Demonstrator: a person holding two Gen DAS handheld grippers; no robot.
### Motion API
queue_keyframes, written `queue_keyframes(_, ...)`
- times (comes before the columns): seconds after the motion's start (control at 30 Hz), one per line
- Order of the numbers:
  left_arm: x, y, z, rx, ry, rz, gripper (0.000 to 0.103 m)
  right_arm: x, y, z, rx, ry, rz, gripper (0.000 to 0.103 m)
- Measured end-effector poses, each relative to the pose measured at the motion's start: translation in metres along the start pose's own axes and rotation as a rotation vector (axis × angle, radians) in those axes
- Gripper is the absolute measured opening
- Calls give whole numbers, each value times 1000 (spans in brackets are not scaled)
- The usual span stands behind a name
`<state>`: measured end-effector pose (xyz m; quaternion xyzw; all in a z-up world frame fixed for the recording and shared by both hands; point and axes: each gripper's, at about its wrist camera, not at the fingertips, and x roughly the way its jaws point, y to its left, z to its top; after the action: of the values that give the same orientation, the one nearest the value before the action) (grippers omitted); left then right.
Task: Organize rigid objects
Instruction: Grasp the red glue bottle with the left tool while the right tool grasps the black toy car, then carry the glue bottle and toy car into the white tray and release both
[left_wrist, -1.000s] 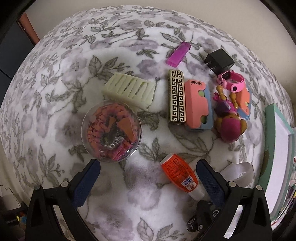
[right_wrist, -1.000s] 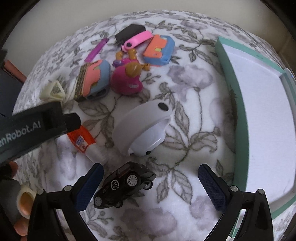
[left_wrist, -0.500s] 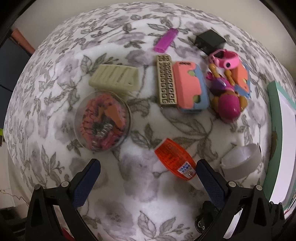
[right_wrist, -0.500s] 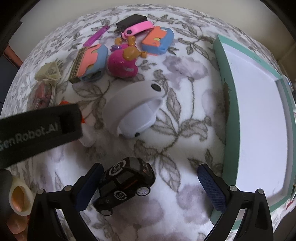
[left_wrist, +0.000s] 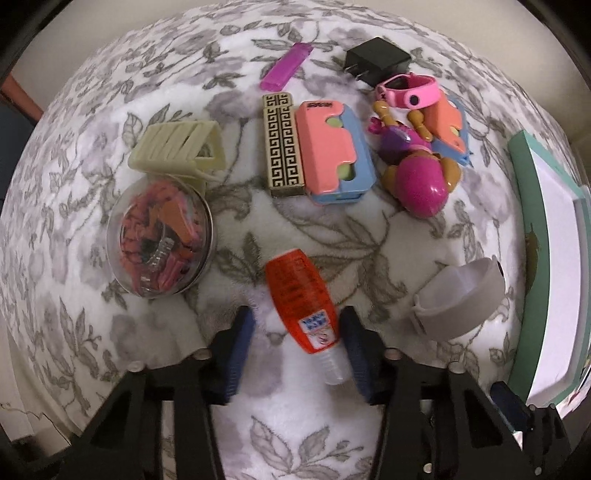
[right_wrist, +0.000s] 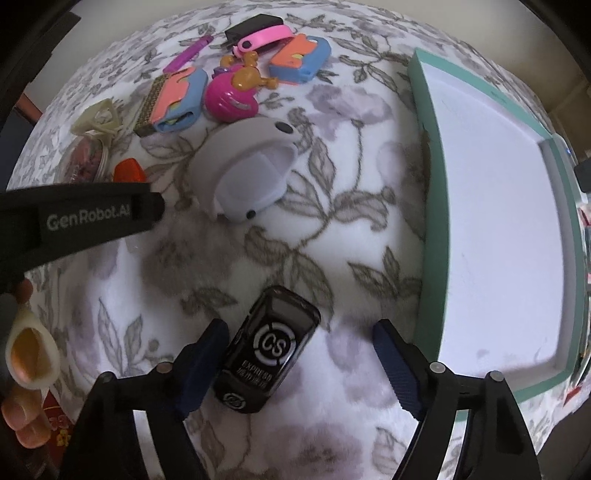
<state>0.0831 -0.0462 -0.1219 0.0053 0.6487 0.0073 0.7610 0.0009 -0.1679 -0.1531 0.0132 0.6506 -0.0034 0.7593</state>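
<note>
An orange glue bottle (left_wrist: 301, 302) with a clear cap lies on the floral blanket between the fingers of my left gripper (left_wrist: 297, 350). The jaws are closing. The right pad is at the bottle's cap and the left pad still stands off it. In the right wrist view a black toy car (right_wrist: 269, 350) sits between the fingers of my right gripper (right_wrist: 301, 363), close to the left finger. Those jaws are closing too, with a wide gap on the right side. A teal tray (right_wrist: 428, 206) with a white floor lies just right of the car.
Beyond the bottle lie a clear round box of clips (left_wrist: 160, 240), a cream rack (left_wrist: 177, 151), a gold patterned lighter (left_wrist: 282, 144), a pink-and-blue case (left_wrist: 332, 147), a pink toy figure (left_wrist: 417, 177) and a grey-white holder (left_wrist: 458, 302). The left gripper's body (right_wrist: 74, 218) crosses the right view.
My left gripper came down over the orange bottle and its jaws narrowed around it. My right gripper shifted over the black car, and its jaws drew in somewhat.
</note>
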Motion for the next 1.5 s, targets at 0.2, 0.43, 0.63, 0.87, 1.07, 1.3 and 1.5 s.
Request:
queue_keyframes(0.2,0,-14,-8,24,-14,8,29,-1,-7,-10,6,-11,17,65)
queue_keyframes(0.43,-2,-16,-15,6,-16,-10,29,-19,-12,-31,-5,-25,14,54)
queue_keyframes(0.63,2,-21,-14,9,-21,-11,29,-17,-8,-29,-26,-40,-2,53)
queue_keyframes(0.87,0,-11,-13,-3,-5,-12,28,-24,-1,-24,-31,-62,19,37)
queue_keyframes(1.07,-16,5,-14,-51,-8,-20,28,-43,-10,-17,-1,-108,52,36)
queue_keyframes(1.3,-62,13,-10,-61,-124,-71,28,-77,-36,-5,79,-195,92,37)
queue_keyframes(1.5,-95,-4,-3,-26,-197,-110,28,-96,-67,10,178,-240,73,37)
